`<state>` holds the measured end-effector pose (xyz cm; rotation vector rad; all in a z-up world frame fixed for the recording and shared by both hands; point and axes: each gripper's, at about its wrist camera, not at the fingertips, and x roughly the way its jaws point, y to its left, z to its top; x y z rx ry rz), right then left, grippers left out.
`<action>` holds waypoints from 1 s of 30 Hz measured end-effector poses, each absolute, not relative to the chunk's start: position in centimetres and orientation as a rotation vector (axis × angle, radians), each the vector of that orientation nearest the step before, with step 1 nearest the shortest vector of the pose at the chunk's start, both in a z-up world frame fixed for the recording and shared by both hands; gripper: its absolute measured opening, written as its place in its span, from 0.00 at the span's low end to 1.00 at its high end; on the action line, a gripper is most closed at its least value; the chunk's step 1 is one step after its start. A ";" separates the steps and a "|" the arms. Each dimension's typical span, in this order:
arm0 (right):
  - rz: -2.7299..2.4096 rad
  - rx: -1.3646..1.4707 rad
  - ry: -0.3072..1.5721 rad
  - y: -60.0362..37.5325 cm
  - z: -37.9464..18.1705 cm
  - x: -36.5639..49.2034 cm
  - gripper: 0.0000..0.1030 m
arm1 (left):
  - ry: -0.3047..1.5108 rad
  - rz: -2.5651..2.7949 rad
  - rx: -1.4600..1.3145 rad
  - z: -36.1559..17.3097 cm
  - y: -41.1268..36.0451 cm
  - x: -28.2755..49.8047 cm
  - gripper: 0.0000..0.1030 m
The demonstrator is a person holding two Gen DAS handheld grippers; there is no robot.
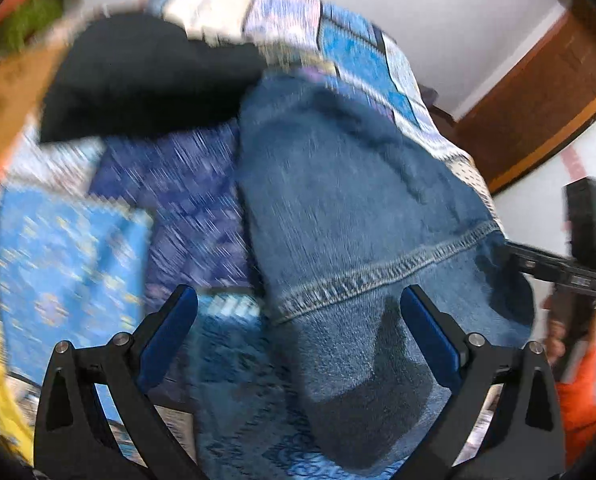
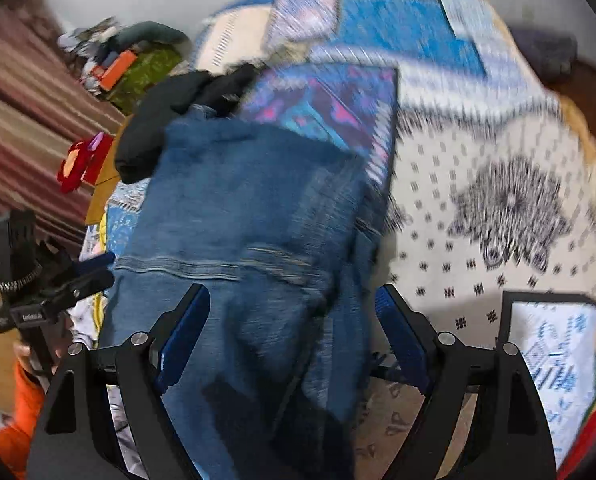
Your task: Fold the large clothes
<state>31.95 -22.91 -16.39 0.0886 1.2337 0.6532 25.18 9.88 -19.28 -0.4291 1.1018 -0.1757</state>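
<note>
Blue jeans (image 1: 350, 216) lie lengthwise on a patchwork bedspread (image 1: 62, 248), their hem end toward me. My left gripper (image 1: 298, 312) is open, its blue pads spread over the hem and the spread beside it, holding nothing. In the right wrist view the jeans (image 2: 250, 216) lie between the fingers of my right gripper (image 2: 294, 312), which is open and empty just above them. The left gripper (image 2: 58, 288) also shows at the left edge there, and the right gripper (image 1: 562, 268) shows at the right edge of the left wrist view. Both views are motion-blurred.
A black garment (image 1: 146, 76) lies at the far end of the jeans; it also shows in the right wrist view (image 2: 170, 120). A pile of clothes (image 2: 130, 60) sits beyond the bed's far left. A wooden door (image 1: 538, 92) stands at right. Patterned bedspread (image 2: 498, 200) extends to the right.
</note>
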 end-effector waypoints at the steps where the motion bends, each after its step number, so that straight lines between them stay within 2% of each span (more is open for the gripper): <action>1: 0.651 0.111 1.271 -23.3 -17.3 32.6 0.80 | 1.125 -0.200 -0.470 -20.0 10.1 25.5 0.99; 8: 0.751 0.207 1.387 -23.6 -19.4 34.7 0.81 | 1.245 -0.323 -0.671 -23.7 10.7 28.1 0.99; 17: 0.790 0.204 1.476 -19.9 -21.2 36.9 0.83 | 1.242 -0.390 -0.762 -25.4 10.3 30.4 0.99; 18: 0.789 0.205 1.484 -19.6 -21.3 37.0 0.83 | 1.236 -0.398 -0.776 -25.5 10.2 30.5 0.98; 19: 0.788 0.207 1.488 -19.4 -21.4 37.0 0.82 | 1.229 -0.407 -0.784 -25.5 10.1 30.5 0.89; 20: 0.791 0.215 1.489 -19.4 -21.4 36.9 0.78 | 1.227 -0.426 -0.795 -25.4 9.8 30.6 0.81; 24: 0.795 0.286 1.490 -20.5 -21.0 36.5 0.50 | 1.223 -0.408 -0.784 -24.9 9.1 29.9 0.69; 30: 0.785 0.325 1.463 -21.7 -19.1 34.2 0.34 | 1.177 -0.394 -0.645 -20.9 6.6 27.7 0.54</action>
